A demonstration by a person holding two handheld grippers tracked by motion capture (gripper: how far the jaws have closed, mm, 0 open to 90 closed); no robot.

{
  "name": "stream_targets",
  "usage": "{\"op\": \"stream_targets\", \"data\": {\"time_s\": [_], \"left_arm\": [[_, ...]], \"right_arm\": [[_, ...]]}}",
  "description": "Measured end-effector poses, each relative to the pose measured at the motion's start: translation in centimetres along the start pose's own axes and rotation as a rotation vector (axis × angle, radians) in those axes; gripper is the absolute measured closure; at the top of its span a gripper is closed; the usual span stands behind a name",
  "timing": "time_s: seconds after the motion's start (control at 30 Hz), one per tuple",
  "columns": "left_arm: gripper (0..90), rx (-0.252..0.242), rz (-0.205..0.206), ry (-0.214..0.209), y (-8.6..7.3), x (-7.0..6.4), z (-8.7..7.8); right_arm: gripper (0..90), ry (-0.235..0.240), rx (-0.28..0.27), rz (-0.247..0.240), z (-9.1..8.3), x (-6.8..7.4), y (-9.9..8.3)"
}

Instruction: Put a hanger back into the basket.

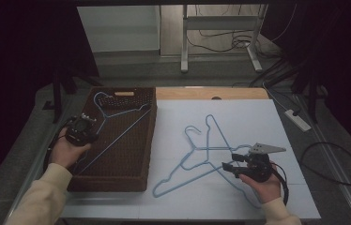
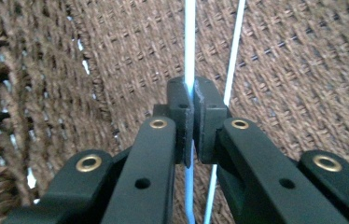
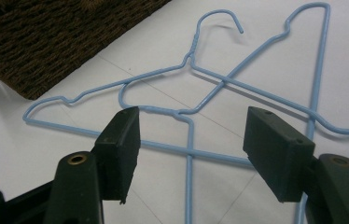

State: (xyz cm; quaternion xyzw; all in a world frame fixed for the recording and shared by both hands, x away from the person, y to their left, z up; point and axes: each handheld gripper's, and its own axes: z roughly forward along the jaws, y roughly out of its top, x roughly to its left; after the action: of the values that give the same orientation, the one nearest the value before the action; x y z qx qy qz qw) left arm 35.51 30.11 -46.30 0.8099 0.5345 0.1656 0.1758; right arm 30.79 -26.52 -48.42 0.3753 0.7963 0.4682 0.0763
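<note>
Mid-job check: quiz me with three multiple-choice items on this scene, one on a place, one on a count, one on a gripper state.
1. Where is the hanger that the left gripper holds?
A. In the woven basket
B. On the white tabletop
C. On the floor

2. How many blue wire hangers lie on the white tabletop?
A. One
B. Two
C. Four

3. How do the right gripper's jaws stand?
A. Shut on a hanger
B. Shut on nothing
C. Open above the hangers

Answers:
1. A, the held hanger lies across the woven basket.
2. B, two crossed hangers lie overlapping on the white tabletop.
3. C, the right gripper has its jaws wide apart, with the wires visible between them.
</note>
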Motion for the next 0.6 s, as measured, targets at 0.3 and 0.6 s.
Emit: {"op": "stream_targets", "data": {"time_s": [0.3,0.6], "left_arm": [[78.8,0.006,-0.022,0.047,0.1,0.1,0.2],[49.1,-0.107,0.002,0.043,0.1,-0.4,-1.3]], "right_arm": [[37.4,0.002,0.007,-0.001,0.1,0.0,0.0],[37.3,0.001,0.003,0.003,0.0,0.0,0.0]]}}
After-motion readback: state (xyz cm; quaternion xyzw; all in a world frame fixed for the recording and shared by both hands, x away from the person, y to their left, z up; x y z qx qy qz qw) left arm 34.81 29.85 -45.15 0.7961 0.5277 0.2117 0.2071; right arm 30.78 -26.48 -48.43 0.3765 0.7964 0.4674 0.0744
